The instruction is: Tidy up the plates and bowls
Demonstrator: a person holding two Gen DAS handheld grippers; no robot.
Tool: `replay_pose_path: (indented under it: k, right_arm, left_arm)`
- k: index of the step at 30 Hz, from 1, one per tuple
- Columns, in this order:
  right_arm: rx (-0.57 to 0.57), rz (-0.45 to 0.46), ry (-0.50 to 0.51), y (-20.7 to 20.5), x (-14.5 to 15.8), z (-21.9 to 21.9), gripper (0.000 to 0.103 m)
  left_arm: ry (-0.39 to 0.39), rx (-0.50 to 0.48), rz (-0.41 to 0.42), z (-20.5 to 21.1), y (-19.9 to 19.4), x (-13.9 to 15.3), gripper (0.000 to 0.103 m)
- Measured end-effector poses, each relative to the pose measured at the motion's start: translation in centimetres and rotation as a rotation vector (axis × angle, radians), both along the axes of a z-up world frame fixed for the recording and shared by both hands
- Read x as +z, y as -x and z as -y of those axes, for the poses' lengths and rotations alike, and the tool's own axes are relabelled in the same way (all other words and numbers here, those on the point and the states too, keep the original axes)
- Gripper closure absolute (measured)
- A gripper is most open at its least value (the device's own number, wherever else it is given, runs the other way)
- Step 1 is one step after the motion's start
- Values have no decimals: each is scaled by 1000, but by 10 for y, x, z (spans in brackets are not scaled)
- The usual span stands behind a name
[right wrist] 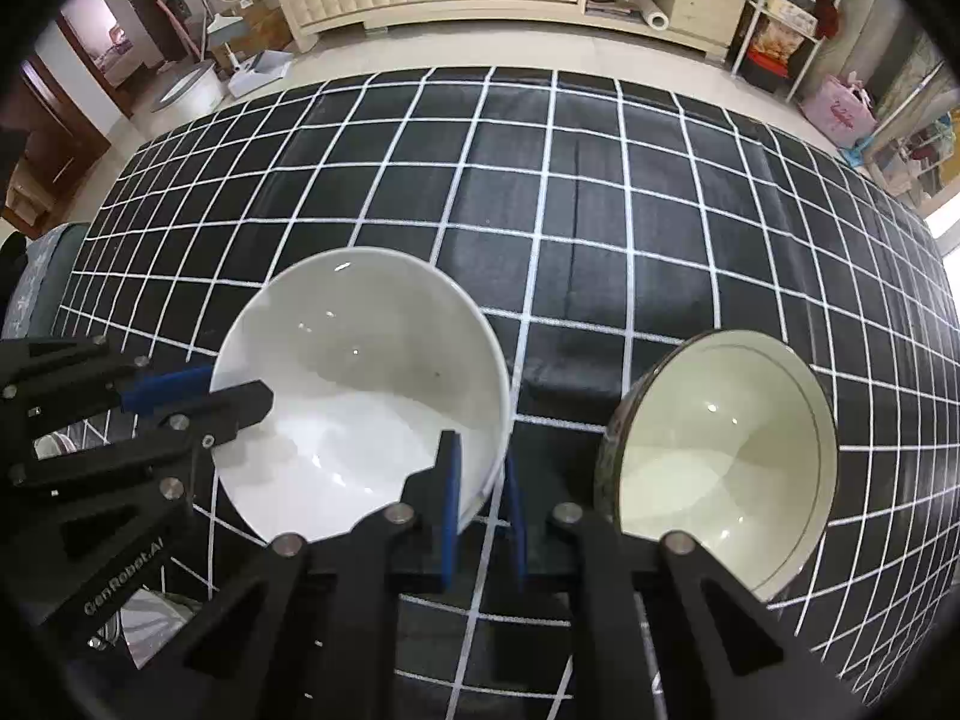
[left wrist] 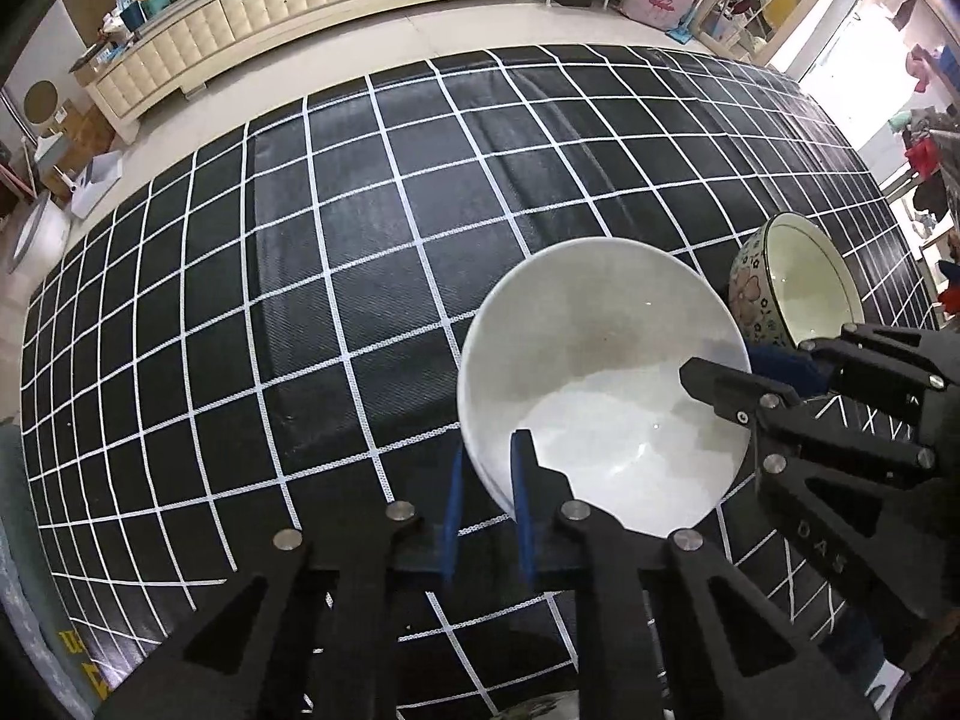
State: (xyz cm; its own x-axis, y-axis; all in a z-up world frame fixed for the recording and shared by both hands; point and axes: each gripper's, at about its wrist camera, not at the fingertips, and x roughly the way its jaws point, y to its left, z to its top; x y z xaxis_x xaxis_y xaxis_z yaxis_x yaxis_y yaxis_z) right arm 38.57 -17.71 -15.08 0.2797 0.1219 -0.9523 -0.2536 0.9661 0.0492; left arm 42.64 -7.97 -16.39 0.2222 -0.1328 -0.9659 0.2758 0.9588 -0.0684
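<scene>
My left fingers (left wrist: 516, 468) and right fingers (right wrist: 449, 468) each pinch the white bowl's (right wrist: 360, 384) rim on opposite sides; it seems tilted on the checked table (right wrist: 600, 210), beside the patterned bowl (right wrist: 720, 450).

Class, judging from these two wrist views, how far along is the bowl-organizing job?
Done: nothing is stacked yet. In hand: the left hand-held gripper and right hand-held gripper each pinch opposite rims of the white bowl. Left: the floral-patterned bowl sits apart on the checked tablecloth.
</scene>
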Motion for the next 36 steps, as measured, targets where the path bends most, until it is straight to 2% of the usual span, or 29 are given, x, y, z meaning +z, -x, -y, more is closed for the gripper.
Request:
replay_pose_path:
  k: [4,10,20,30,36]
  right_arm:
    - [-23,-9,-20,5,2,-2,85]
    - [-17,25,-26,17,14,-9,86]
    - [-20,42,-48,43,35,-18,86]
    - [3,84,-56,83,65,-31,86]
    - [9,85,-51,108,68,-37,86]
  left_arm:
    - [-7,10,1,0,2,-1,90]
    - [-37,2,14,1,13,2,90]
    - [-24,20,50,-20,46,36,90]
    - [-28,44,99,-36,97,74,90]
    - [-42,46,115,-42,132,83,90]
